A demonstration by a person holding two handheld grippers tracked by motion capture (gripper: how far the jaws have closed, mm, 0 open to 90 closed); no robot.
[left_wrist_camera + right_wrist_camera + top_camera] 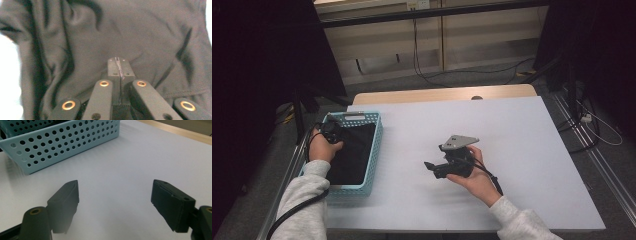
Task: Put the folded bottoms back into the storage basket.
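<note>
A light blue perforated basket (375, 150) stands at the table's left side with a black cloth (354, 150) lying in it. My left gripper (331, 131) is held over the basket's far left corner. In the left gripper view its jaws (120, 61) are shut tight, with the tips down at the crumpled black cloth (100, 30); I cannot tell whether any fabric is pinched. My right gripper (431, 169) hovers low over the middle of the table, pointing left toward the basket (62, 142). Its jaws (115, 187) stand wide open with nothing between them.
The white tabletop (512, 140) stretches to the right and far side of the basket, with a wooden strip (442, 93) along its far edge. Cables (422, 60) run over the floor beyond the table. Black cables trail from both grippers along the person's grey sleeves.
</note>
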